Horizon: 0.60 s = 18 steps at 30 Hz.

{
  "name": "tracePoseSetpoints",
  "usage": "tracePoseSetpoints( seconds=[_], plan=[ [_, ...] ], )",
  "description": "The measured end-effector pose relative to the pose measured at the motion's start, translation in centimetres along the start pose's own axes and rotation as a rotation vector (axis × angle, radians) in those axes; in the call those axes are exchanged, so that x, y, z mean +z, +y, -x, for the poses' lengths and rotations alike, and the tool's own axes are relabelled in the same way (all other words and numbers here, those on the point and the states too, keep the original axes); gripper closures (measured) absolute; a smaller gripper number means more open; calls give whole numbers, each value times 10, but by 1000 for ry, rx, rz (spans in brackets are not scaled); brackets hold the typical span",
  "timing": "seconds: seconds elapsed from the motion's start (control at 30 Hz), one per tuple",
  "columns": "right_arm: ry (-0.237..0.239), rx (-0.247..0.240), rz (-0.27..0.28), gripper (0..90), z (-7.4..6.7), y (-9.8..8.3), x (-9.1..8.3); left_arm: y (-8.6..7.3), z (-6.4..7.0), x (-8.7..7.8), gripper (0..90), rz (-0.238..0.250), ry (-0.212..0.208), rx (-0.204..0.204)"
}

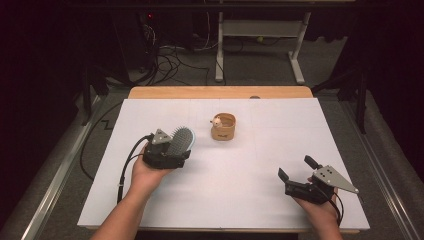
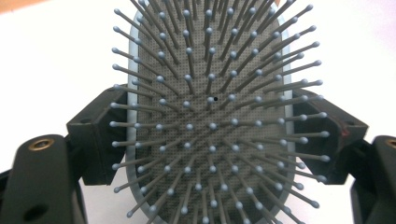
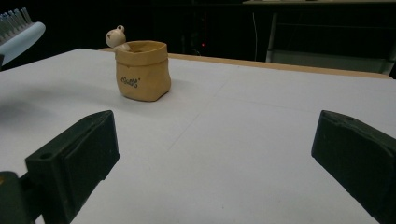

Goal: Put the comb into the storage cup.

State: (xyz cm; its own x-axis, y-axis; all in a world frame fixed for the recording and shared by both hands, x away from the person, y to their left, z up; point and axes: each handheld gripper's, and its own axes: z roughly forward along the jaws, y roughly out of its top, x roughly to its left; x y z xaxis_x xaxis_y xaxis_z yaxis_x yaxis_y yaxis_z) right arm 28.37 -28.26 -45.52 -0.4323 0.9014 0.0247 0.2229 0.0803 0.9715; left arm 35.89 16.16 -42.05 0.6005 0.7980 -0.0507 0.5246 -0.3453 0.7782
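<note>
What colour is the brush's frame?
Pale blue around a grey bristle pad; the brush shows best in the left gripper view.

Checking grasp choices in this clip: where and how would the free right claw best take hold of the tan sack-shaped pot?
Judging by its shape, grip the tan pot across its side walls, below the rim, coming in level from the right claw's near side. It stands upright and open-topped on the white table, with a small figurine on its far-left rim, so avoid that edge.

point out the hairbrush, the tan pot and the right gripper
hairbrush [image 2: 212,126]: left gripper view, on the grey bristle pad between the jaws
tan pot [image 3: 142,72]: right gripper view, on its front wall above the lettering
right gripper [image 1: 297,168]: high view, midway between its two open jaws
</note>
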Motion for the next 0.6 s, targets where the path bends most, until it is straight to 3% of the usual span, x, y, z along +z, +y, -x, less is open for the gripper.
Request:
tracePoseSetpoints(
  seconds=[0.33, 0.6],
  plan=[
    [3, -8, 3, 13, -1, 1, 0, -5, -2, -7, 203, 61, 13, -11],
    [5, -15, 4, 13, -3, 1, 0, -9, -2, -12, 203, 143, 6, -8]
  ],
)
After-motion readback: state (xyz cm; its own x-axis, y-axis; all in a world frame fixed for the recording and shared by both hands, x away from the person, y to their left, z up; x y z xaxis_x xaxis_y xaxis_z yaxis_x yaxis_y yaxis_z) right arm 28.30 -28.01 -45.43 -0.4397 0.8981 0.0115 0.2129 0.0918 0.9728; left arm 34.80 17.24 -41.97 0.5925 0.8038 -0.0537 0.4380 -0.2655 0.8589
